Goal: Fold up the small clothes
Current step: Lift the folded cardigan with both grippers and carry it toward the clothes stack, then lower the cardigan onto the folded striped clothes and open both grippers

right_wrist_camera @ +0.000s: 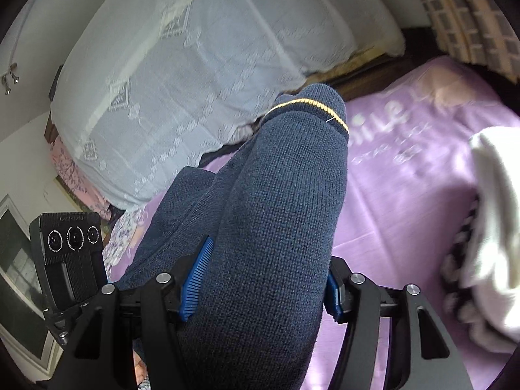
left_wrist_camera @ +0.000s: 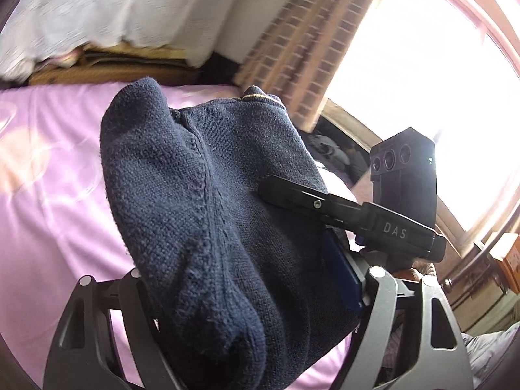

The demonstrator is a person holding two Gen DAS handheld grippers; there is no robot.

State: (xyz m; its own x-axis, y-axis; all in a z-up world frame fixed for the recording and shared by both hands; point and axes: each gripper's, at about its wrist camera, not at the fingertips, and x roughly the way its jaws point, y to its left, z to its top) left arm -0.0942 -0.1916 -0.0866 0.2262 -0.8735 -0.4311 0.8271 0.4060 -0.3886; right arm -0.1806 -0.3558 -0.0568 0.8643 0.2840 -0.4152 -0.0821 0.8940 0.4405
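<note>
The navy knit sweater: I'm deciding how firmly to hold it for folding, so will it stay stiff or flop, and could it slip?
The navy knit sweater likely flops: it drapes in soft humps over the right gripper and left gripper. Its coarse knit probably catches the ribbed blue pads, so slipping seems unlikely. It looks thick, perhaps fairly heavy for its size.

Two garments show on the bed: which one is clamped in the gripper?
The navy knit garment, yellow-striped at its edge, bunched between the right gripper pads. The white garment lies apart on the purple sheet.
</note>
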